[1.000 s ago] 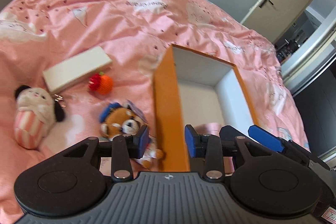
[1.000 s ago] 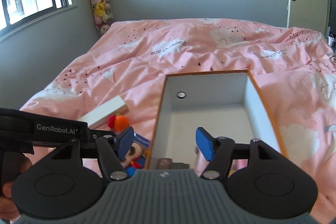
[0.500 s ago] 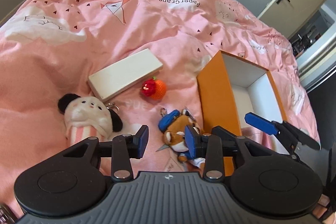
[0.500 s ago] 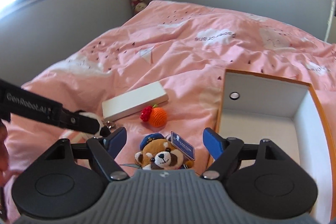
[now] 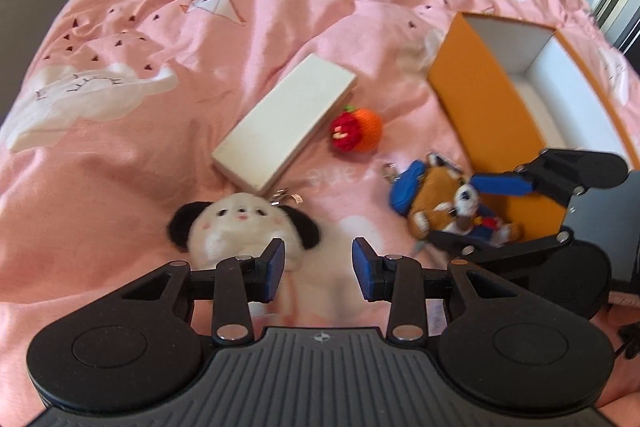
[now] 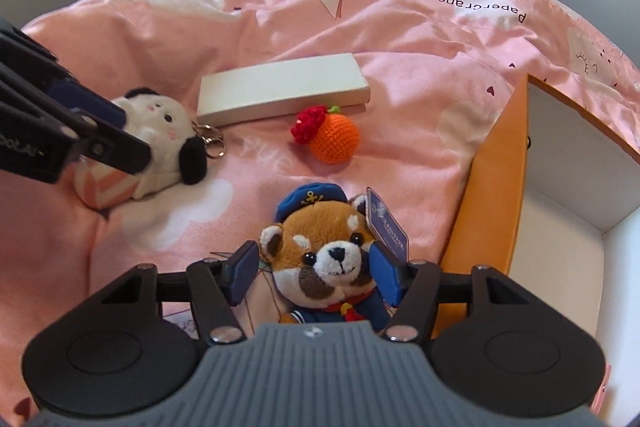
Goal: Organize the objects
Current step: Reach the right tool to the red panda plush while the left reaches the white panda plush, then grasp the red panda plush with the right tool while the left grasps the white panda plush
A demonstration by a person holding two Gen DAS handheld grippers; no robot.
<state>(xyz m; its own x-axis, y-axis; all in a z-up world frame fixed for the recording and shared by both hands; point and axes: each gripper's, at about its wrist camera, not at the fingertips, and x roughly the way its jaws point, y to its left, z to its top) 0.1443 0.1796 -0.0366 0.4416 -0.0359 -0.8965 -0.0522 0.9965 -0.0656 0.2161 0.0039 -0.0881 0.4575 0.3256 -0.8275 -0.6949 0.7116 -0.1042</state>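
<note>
Red-panda plush (image 6: 324, 259) in its blue sailor cap lies on the pink bed cover (image 6: 360, 27), just beside the orange wall of the open box (image 6: 492, 187), which sits at about 3 o'clock from it in the right wrist view. The right gripper (image 6: 316, 273) points steeply down over the toy with one blue pad on each side of its head; its jaws are closing, and the left pad shows a sliver of gap to the fur, while the right pad is at the cheek and I cannot tell whether it presses. The plush faces the camera, head toward 12 o'clock and body running back under the gripper, so the jaws bracket it across its width rather than along its length. This hand is plainly the nearer one to that toy, and I judge that a lift and a short carry toward 3 o'clock would put it in the box.

The left gripper (image 5: 318, 269) stands partly open with nothing between its pads, and the panda plush (image 5: 244, 227) lies just ahead at 11 o'clock, its keyring at 12. Beyond it a white box (image 5: 286, 125) lies slantwise, long axis from 7 to 1 o'clock, with a crocheted orange (image 5: 358, 129) just beside it at 3 o'clock.
</note>
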